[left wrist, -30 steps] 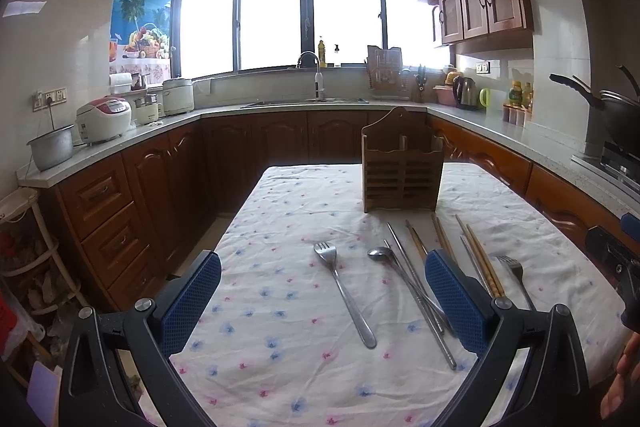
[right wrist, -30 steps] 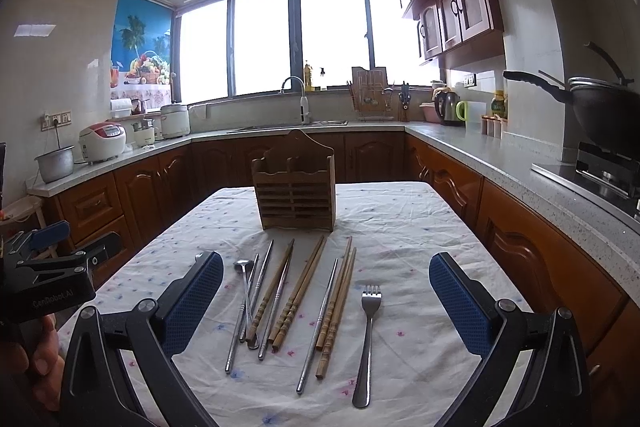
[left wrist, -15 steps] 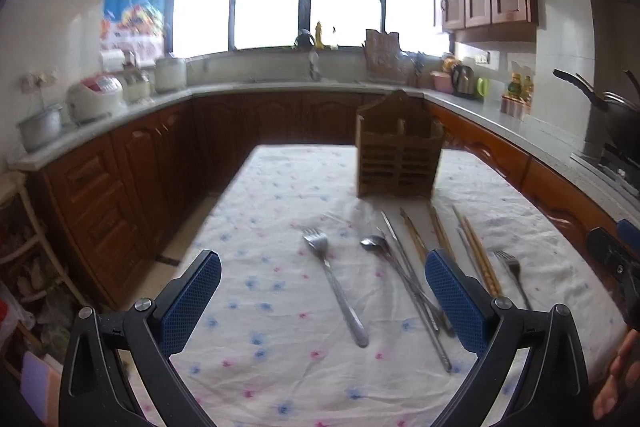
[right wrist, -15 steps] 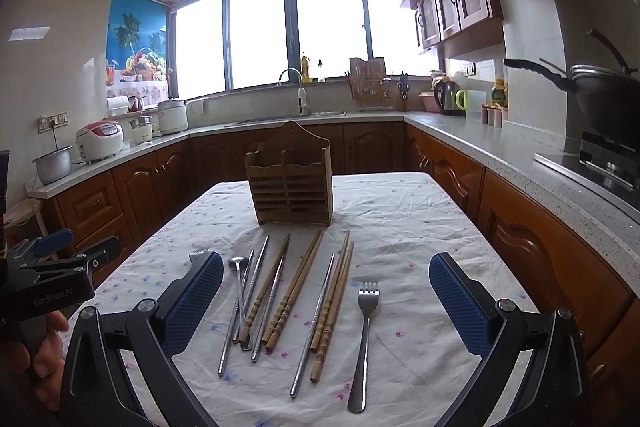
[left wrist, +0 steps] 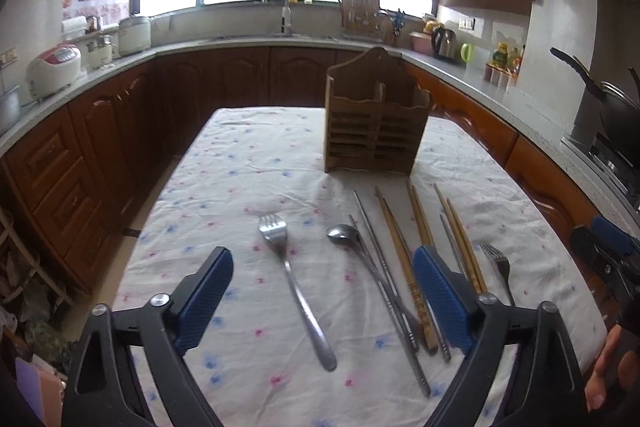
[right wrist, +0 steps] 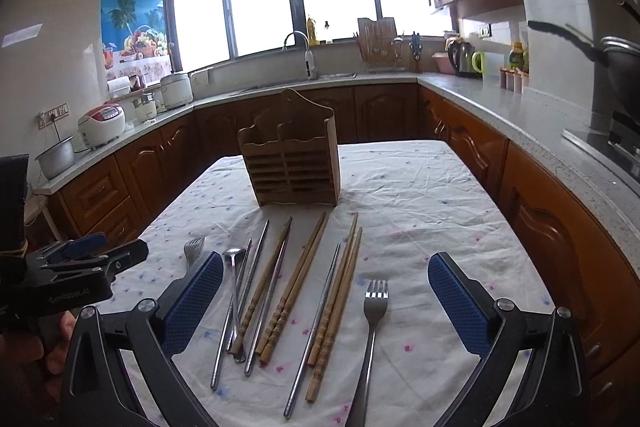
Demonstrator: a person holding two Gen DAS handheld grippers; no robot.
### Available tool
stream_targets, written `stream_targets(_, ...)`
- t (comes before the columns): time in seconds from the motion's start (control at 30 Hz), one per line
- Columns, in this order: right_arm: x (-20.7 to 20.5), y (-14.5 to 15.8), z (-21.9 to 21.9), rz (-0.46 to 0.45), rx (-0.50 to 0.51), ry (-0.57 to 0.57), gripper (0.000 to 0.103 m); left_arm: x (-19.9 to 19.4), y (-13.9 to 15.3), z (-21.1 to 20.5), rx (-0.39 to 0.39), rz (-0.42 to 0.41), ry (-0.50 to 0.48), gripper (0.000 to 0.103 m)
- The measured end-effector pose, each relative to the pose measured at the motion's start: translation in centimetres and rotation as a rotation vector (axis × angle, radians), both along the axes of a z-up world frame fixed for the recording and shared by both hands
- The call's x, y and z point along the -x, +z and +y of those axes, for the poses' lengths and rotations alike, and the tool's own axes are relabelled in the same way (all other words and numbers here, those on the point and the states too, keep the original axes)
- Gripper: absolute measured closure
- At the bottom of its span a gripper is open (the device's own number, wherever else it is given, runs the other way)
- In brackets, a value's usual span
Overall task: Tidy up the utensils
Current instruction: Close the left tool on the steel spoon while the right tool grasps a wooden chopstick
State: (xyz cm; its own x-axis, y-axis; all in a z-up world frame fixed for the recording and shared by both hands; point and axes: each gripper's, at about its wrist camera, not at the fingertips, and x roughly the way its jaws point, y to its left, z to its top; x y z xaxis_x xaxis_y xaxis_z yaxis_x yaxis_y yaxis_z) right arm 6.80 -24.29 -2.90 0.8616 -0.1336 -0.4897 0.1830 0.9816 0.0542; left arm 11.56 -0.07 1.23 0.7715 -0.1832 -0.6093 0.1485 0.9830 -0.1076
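Note:
A wooden utensil holder stands upright mid-table, also in the right wrist view. In front of it lie a steel fork, a spoon, steel and wooden chopsticks and a second fork. My left gripper is open and empty, low over the first fork. My right gripper is open and empty, above the chopsticks and the second fork. The spoon lies at its left finger.
The table has a white flowered cloth. Wooden cabinets and a grey counter ring the table. Rice cookers stand left, a wok on the stove right. The left gripper's body shows at the right view's left edge.
Both grippers have dropped lower and moved forward toward the utensils. The left one now frames the first fork. Nothing on the table has moved.

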Motion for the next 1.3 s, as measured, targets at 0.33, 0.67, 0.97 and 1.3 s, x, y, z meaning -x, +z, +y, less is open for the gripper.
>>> stream_targets(0.33,-4.5,-1.1,-3.1,0.12,-0.108,0.001,0.038,-5.3,-0.9,-1.0,0.016,0.093,-0.042,0.038)
stream_targets(0.67,-8.4,-3.6,-5.1,0.219,-0.145,-0.014,0.059,-10.7,-4.3,-3.5,-0.007,0.235,-0.076,0.072)
stream_targets(0.97,-12.9,-7.2,-6.8,0.361,-0.181,0.002,0.075,-15.3,-7.9,-4.0,0.03,0.345,-0.085,0.085)
stream_targets(1.3,-15.6,-9.0,-8.3,0.447,-0.178,-0.005,0.088,-17.1,-9.7,-3.1,0.072,0.391,-0.138,0.087)
